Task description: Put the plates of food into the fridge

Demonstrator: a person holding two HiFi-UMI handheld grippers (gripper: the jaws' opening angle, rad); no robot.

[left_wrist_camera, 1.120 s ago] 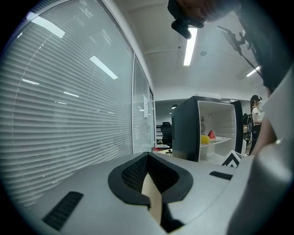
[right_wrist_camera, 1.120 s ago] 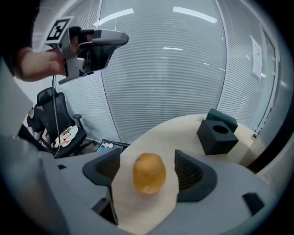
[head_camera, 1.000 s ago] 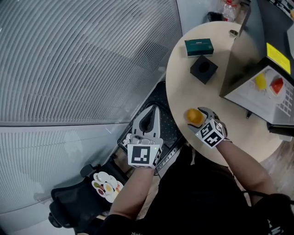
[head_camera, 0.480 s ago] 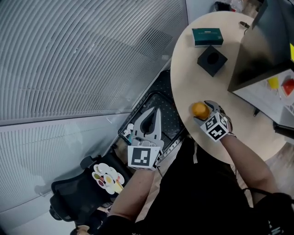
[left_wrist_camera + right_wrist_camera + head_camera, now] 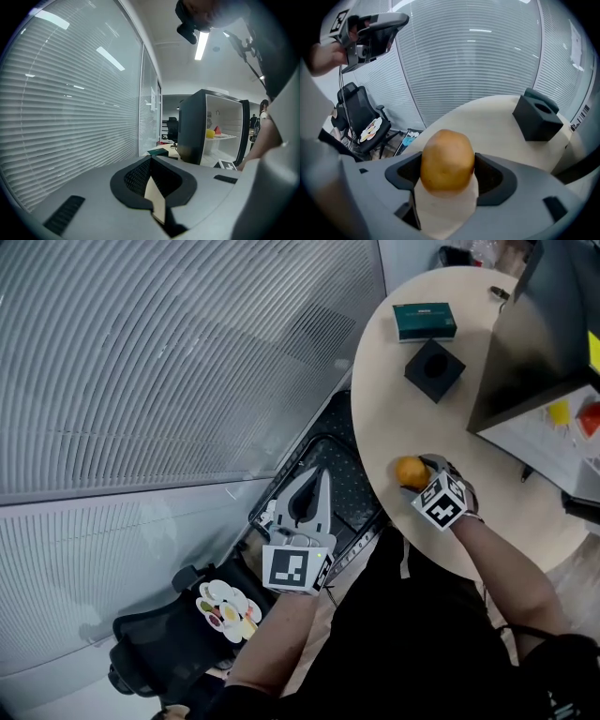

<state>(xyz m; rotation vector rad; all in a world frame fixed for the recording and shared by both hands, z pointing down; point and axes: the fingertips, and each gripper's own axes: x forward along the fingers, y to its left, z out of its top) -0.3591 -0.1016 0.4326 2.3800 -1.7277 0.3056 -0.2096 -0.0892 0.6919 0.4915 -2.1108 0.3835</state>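
While right tongs [image 5: 420, 476] clamp an orange lump [image 5: 447, 159], a black block [image 5: 434, 369] sits beyond.

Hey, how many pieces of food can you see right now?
3: a round orange-brown fruit in the right gripper, a yellow piece and a red piece on the white fridge shelf. Others may be hidden.

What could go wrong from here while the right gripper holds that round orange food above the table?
1. The round orange food pokes out past the jaws of the right gripper, which grip only its near part, so it might squeeze out.
2. It is close to the edge of the table, so a drop could let it roll off.
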